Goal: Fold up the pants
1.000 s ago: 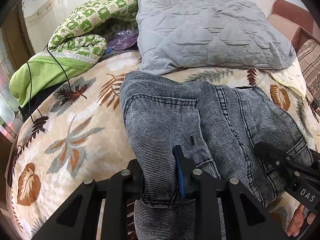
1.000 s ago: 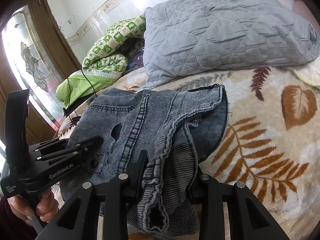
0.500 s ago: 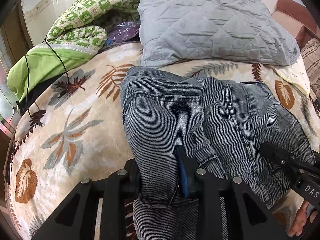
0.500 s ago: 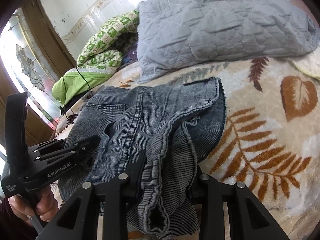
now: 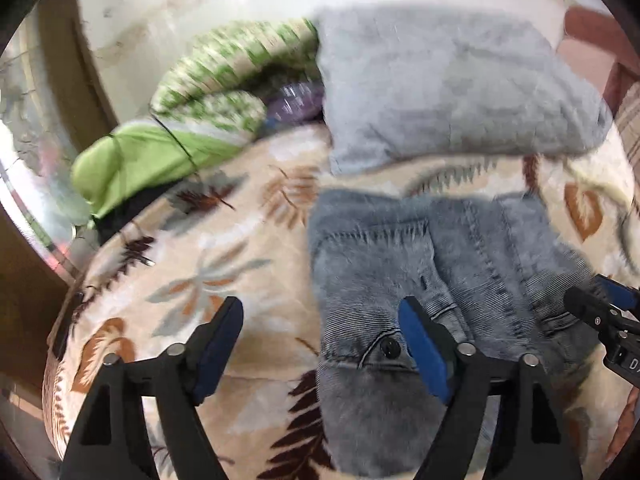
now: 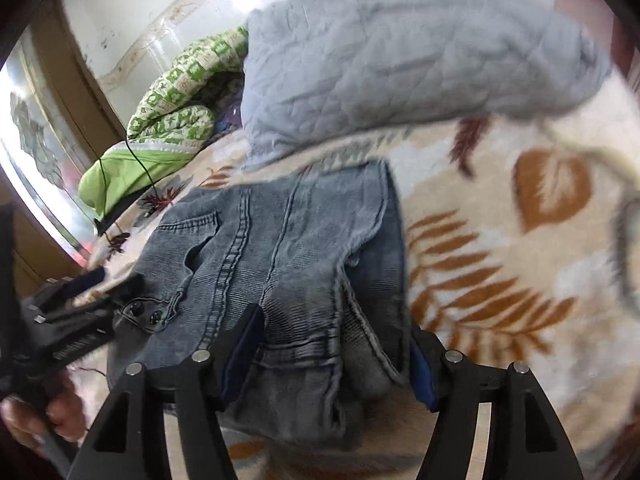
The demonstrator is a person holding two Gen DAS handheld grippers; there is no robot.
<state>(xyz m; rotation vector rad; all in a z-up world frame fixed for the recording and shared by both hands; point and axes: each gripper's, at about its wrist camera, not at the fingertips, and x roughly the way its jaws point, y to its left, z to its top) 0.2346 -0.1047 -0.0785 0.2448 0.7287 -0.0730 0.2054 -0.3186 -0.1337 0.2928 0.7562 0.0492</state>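
Grey-blue denim pants point(image 5: 440, 264) lie folded on the leaf-patterned bedspread point(image 5: 224, 248), waistband button toward me. My left gripper point(image 5: 320, 320) hovers over their left edge with its jaws opening wide; neither blue pad presses on the cloth. In the right wrist view the pants point(image 6: 288, 248) bunch into a thick fold between the fingers of my right gripper point(image 6: 334, 344), whose jaws are opening too, with the pads off the denim. The right gripper's tip point(image 5: 600, 308) shows at the left view's edge. The left gripper point(image 6: 80, 300) and a hand point(image 6: 40, 412) show at the right view's left edge.
A grey quilted pillow point(image 5: 448, 92) lies just beyond the pants. A green patterned quilt point(image 5: 224, 76) with a black cable point(image 5: 176, 140) is heaped at the back left. A window point(image 6: 32, 152) stands left, and brown furniture point(image 5: 592, 28) at the far right.
Both grippers were shut on the folded pants edge; now both have let go and spread their jaws. The denim has dropped onto the bedspread and both views have pulled back, blurred.
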